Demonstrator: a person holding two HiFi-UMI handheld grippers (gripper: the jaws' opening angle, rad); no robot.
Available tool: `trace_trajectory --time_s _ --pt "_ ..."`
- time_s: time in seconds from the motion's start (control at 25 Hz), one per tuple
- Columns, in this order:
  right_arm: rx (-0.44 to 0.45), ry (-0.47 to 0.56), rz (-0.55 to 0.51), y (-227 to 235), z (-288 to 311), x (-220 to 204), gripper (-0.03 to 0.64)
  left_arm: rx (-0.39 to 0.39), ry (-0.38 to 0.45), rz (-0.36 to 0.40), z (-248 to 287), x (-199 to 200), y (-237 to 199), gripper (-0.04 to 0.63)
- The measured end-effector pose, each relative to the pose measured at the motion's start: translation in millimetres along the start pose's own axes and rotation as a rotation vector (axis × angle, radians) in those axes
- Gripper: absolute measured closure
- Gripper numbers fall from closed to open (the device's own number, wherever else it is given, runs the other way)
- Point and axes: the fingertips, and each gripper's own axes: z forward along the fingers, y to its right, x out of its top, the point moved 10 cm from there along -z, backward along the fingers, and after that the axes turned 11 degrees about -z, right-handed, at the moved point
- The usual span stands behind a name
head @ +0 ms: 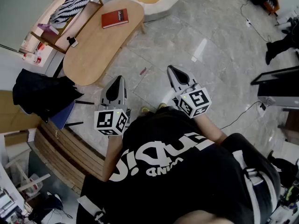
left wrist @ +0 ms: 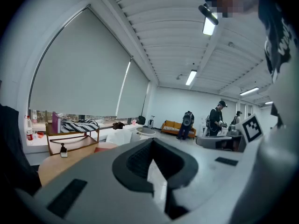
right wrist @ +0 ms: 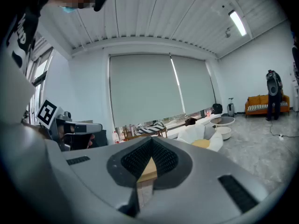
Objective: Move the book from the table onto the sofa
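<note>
Lying apparently closed on table (head: 88, 55), book (head: 115, 18) well apart from fingers (head: 116, 90)

Red book (head: 115, 18) flat on table (head: 93, 50)

Head view looks steeply down; both gripper views face the table (head: 98, 45).

The person wears a black T-shirt (head: 177, 171) printed with large white lettering. The left gripper (head: 119, 80) and right gripper (head: 171, 70) are pale grey with dark insets, each bearing a black-and-white marker cube.
</note>
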Motion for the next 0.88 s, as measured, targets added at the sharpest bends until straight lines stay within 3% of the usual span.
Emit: trace_trajectory --time_s 0.48,0.88 --pt "-0.004 0.002 0.011 -11.8 16.9 -1.4 0.617 0.0 -0.005 0.005 0.6 5.2 -18.5 0.588" --pt "-0.078 -0.001 0.023 -31.8 29.3 -12.5 0.615 -0.052 -0.044 0.026 -1.5 -1.4 -50.3 0.588"
